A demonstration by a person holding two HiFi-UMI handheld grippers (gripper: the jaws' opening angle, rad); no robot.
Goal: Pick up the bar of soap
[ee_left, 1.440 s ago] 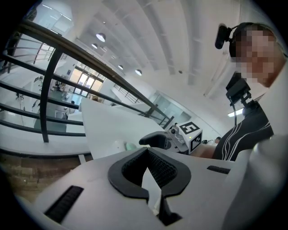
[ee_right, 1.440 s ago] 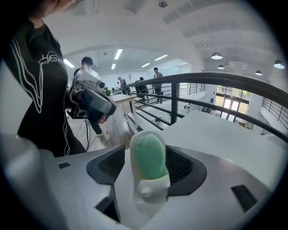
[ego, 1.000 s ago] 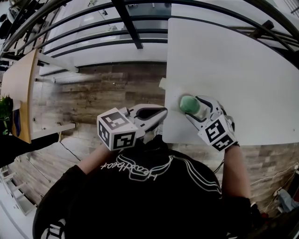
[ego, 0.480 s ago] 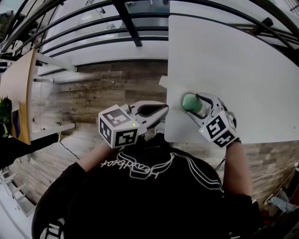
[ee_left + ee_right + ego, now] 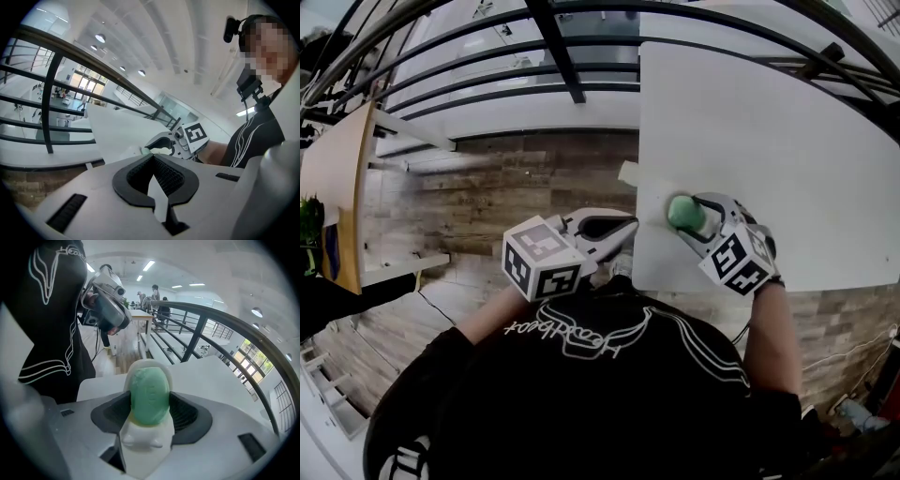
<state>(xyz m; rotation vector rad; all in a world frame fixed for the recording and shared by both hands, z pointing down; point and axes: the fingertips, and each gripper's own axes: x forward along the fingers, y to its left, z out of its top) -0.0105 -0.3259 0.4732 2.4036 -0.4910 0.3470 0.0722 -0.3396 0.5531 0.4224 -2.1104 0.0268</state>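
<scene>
Head view: right tongs [image 5: 692, 217] sit at near-left corner of white worktop [image 5: 787, 150], set around green oval bar of soap [image 5: 684, 212]. Left tongs [image 5: 623, 228] hang off the worktop edge, near but apart.

Left gripper view: tips together, nothing between them.

Right gripper view: pads press both flanks of the soap, clamped on it. Its long axis runs along the tongs. White soap dish [image 5: 143, 437] directly beneath. Lift likely the right hand's job.

The soap [image 5: 149, 392] is pale green, its dish [image 5: 143, 439] white. The left claw [image 5: 153, 163] and right claw [image 5: 150, 400] are white with black ribbed pads and black-and-white square markers. The desk [image 5: 769, 141] is white, the floor [image 5: 506, 187] brown wood-grain planks.
</scene>
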